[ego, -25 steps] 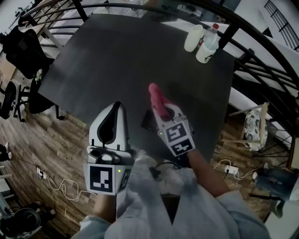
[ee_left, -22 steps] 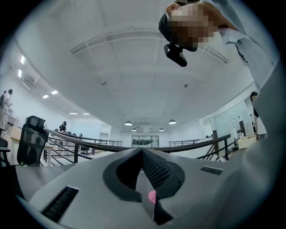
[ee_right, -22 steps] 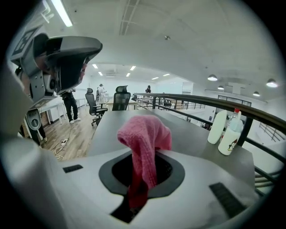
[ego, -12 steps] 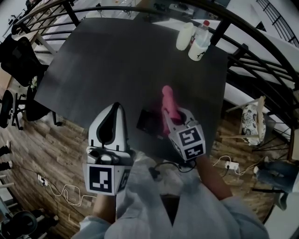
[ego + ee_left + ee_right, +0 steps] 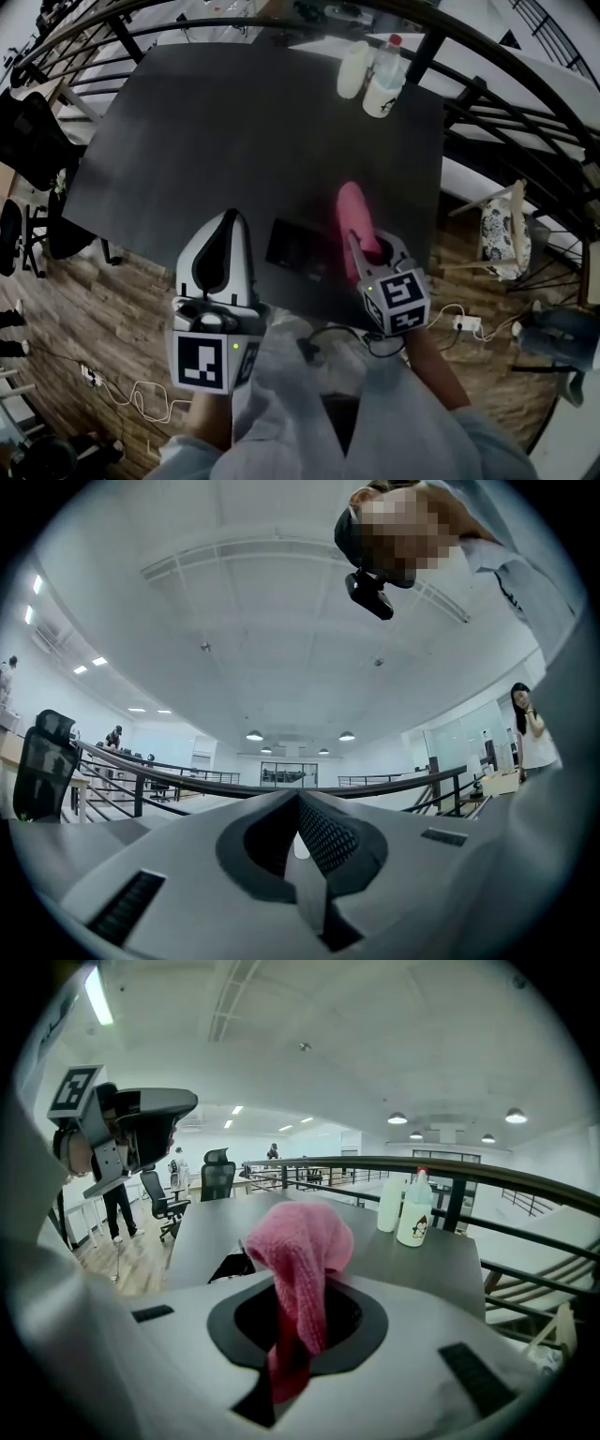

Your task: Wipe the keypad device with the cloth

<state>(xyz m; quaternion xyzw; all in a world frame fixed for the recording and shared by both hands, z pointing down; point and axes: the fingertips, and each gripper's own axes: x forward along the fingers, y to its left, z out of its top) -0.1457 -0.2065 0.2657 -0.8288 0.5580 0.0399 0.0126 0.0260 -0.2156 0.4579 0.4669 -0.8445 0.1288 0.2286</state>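
A black office chair [image 5: 33,127] stands on the wooden floor, well left of the dark table [image 5: 234,122]. The left gripper [image 5: 228,220] is at the table's near edge with its jaws pressed together on nothing, and its own view looks up at the ceiling. The cube at its near end carries a black-and-white square marker, with no writing on it. Just right of it, the flat black keypad device [image 5: 298,248] lies close to the table's near edge. Any print on it is too dark to read. The whole far and left stretch of the tabletop beyond it is bare. Right of the device, the right gripper [image 5: 362,247] has its jaws pinching the pink cloth [image 5: 353,214], which bunches up past the fingertips and hangs back between them. The cloth is near the device's right end; whether they touch cannot be told. At the far right corner stand a plain white container [image 5: 354,70] and a red-capped bottle [image 5: 413,1215] whose label shows a small cartoon penguin, its lettering illegible. A dark railing [image 5: 497,112] curves close round the table's right and far edges.
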